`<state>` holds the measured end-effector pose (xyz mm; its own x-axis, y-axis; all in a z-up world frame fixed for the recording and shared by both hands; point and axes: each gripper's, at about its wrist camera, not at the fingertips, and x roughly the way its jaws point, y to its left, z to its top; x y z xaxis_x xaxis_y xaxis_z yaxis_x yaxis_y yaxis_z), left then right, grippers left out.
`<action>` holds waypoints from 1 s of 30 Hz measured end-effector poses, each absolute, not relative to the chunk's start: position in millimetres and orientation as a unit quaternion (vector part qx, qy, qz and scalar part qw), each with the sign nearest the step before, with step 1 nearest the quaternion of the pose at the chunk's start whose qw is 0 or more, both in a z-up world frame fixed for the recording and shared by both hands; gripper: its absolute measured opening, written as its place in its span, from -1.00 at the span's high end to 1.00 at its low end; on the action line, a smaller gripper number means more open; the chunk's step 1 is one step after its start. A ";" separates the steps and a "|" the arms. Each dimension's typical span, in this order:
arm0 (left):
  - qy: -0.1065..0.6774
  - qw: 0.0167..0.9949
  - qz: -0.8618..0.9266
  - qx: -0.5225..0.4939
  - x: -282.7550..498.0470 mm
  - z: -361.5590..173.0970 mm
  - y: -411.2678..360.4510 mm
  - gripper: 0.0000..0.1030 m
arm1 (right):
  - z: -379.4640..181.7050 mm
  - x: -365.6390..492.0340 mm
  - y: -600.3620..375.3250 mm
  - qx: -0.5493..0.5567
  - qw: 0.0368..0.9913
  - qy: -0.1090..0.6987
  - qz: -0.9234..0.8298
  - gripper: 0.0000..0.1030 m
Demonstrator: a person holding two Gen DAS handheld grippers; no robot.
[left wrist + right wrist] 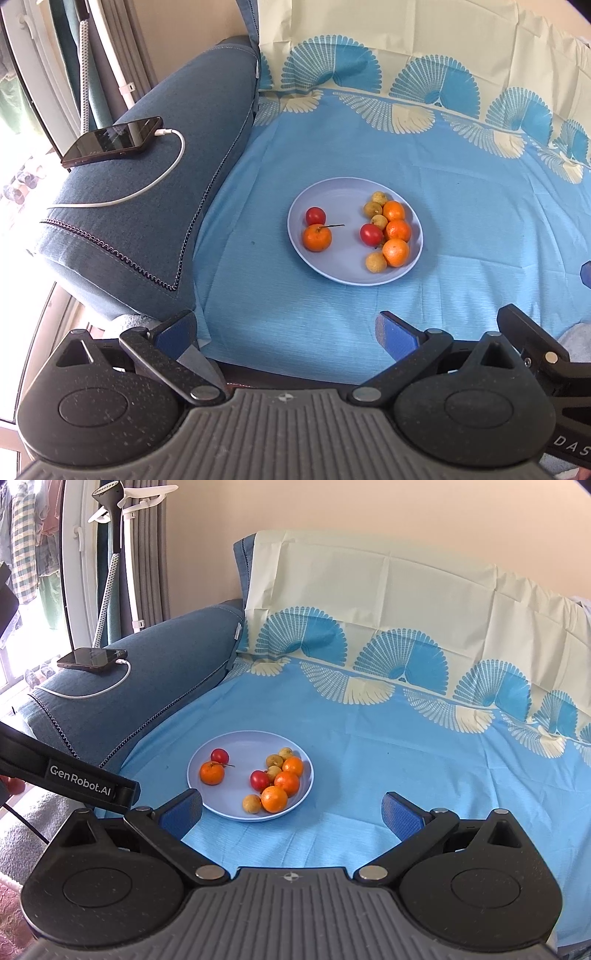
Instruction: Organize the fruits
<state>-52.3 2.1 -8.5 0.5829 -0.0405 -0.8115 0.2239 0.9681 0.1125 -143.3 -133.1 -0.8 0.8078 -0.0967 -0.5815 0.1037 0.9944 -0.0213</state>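
Observation:
A pale blue plate point(334, 192) point(236, 742) lies on the blue sheet and holds mixed fruit. On its left side sit an orange with a stem point(317, 237) point(212, 772) and a red tomato point(315, 215) point(219, 755). Its right side carries a cluster of three oranges point(398, 230) point(286, 782), a second red tomato point(371, 233) point(259, 780) and several small yellow fruits point(376, 261) point(251, 804). My left gripper point(286, 334) is open, hanging before the plate with nothing between its fingers. My right gripper point(291, 812) is open too, just short of the plate's near rim.
A blue sofa arm point(147, 206) point(155, 686) rises left of the sheet, with a dark phone point(112, 141) point(92, 659) and white charging cable point(162, 173) on it. A patterned sheet point(369, 602) drapes the backrest. The left gripper's body point(74, 779) crosses the right wrist view's left edge.

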 end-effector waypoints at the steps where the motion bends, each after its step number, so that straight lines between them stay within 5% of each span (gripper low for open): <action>1: 0.450 0.884 -0.075 0.102 -52.3 -8.7 2.0 -0.99 | -0.7 -143.4 -133.2 0.006 0.951 0.305 -0.053 -0.99; 30: 0.452 0.882 -0.072 0.109 -52.8 -10.9 0.2 -0.99 | -3.7 -142.9 -132.3 0.010 0.949 0.309 -0.054 -0.99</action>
